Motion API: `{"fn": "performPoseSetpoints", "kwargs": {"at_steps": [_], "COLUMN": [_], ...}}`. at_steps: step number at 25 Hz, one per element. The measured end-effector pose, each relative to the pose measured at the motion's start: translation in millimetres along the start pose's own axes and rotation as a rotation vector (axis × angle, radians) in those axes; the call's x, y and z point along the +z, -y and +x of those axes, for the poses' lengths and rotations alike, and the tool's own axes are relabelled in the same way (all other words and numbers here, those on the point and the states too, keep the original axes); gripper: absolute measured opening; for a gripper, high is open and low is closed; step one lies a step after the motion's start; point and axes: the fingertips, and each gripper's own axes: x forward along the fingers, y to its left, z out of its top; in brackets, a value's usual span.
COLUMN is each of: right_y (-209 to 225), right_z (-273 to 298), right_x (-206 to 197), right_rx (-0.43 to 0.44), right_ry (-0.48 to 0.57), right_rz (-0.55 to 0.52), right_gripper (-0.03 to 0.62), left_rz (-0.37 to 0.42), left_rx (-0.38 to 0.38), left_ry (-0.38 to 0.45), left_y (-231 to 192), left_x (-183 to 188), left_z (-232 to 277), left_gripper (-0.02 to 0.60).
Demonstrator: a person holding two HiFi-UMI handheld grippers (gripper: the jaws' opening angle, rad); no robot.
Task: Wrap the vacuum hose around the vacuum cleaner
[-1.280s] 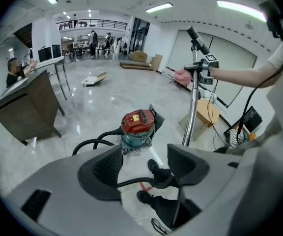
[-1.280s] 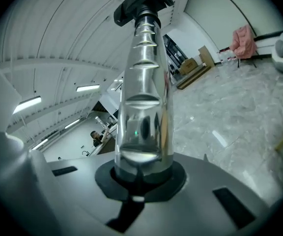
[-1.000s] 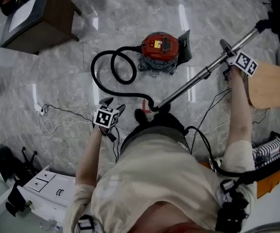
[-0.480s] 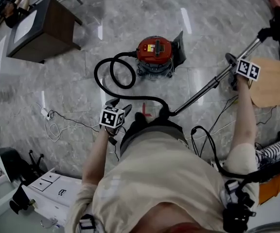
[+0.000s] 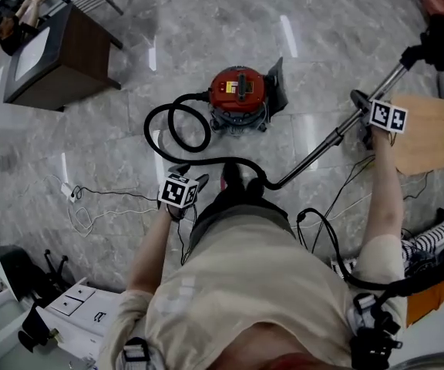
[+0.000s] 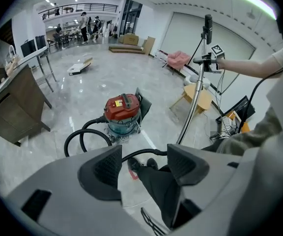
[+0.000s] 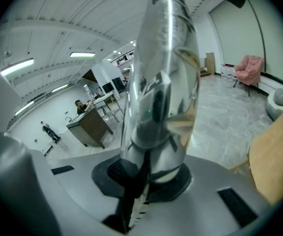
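Note:
The red canister vacuum cleaner (image 5: 237, 91) (image 6: 123, 109) stands on the marble floor. Its black hose (image 5: 214, 160) (image 6: 68, 141) loops at the left, then runs past my feet into the metal wand tube (image 5: 330, 141) (image 7: 161, 82). The tube slants up to the black floor head (image 5: 440, 41). My right gripper (image 5: 361, 118) (image 7: 149, 173) is shut on the tube; its jaws have just been opening slightly, with the tube still between the pads. My left gripper (image 5: 191, 173) (image 6: 144, 163) hangs open and empty just above the hose near my feet.
A dark wooden desk (image 5: 60, 52) stands at the far left. A round wooden stool (image 5: 422, 133) sits under my right arm. Thin cables (image 5: 91, 199) trail over the floor at the left, near a white drawer unit (image 5: 83, 307). Bags lie at the right (image 5: 430, 237).
My left gripper has shifted right, closer to the hose by my feet. My right gripper has come down a little and rolled, still around the wand tube.

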Motion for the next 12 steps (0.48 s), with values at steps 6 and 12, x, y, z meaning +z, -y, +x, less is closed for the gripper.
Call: {"fn": "performPoseSetpoints", "kwargs": {"at_steps": [6, 12], "right_y": [-69.6, -90.9], "right_z": [35.5, 92.8], "right_x": [26.8, 39.9], "right_rx": [0.165, 0.294], "right_ry": [-0.122, -0.254], "right_rz": [-0.18, -0.293], "right_gripper": [0.049, 0.049], "left_rz": [0.06, 0.121], "left_rx": [-0.153, -0.208], "left_ry": [0.008, 0.092], "left_y": [8.7, 51.4], "left_x": [53.1, 139.6], "left_z": [49.1, 72.7], "left_gripper": [0.296, 0.296]}}
